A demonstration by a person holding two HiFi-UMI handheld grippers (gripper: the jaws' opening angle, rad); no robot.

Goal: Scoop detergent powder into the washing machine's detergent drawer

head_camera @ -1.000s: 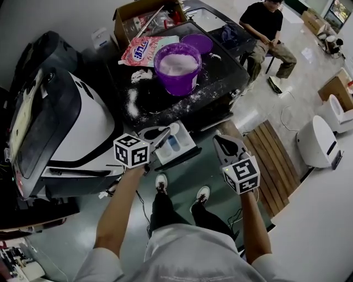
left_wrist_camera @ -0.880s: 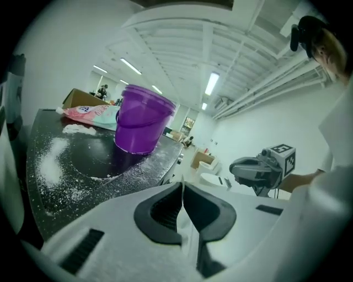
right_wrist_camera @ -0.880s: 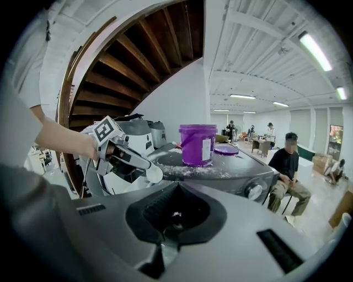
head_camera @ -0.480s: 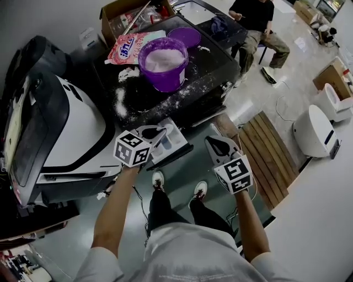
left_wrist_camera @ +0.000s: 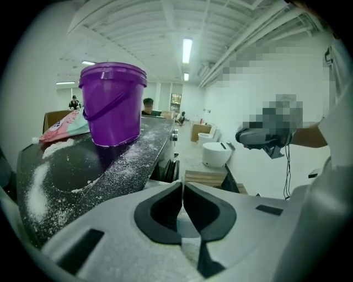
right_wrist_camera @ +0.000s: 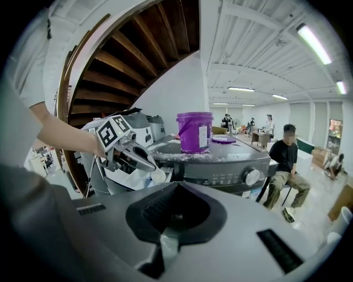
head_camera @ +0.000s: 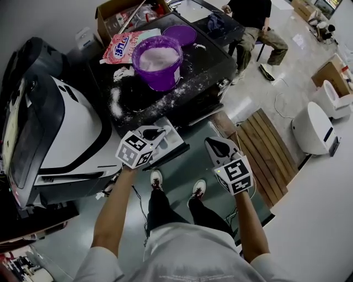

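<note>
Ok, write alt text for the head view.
A person's left gripper holds a scoop over a washing machine's open detergent drawer; the right gripper hangs shut beside it. A purple bucket of powder stands on the machine.

Open workshop hall: washing machine (head_camera: 209,60), cardboard box (head_camera: 105,12) (exposed beams (left_wrist_camera: 165,16)).

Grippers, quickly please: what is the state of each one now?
Left gripper: closed on the scoop.
Right gripper: closed, empty.

No legible text, print on pink detergent bag (head_camera: 122,47) too small, label on purple bucket (right_wrist_camera: 196,132) blurred
</note>
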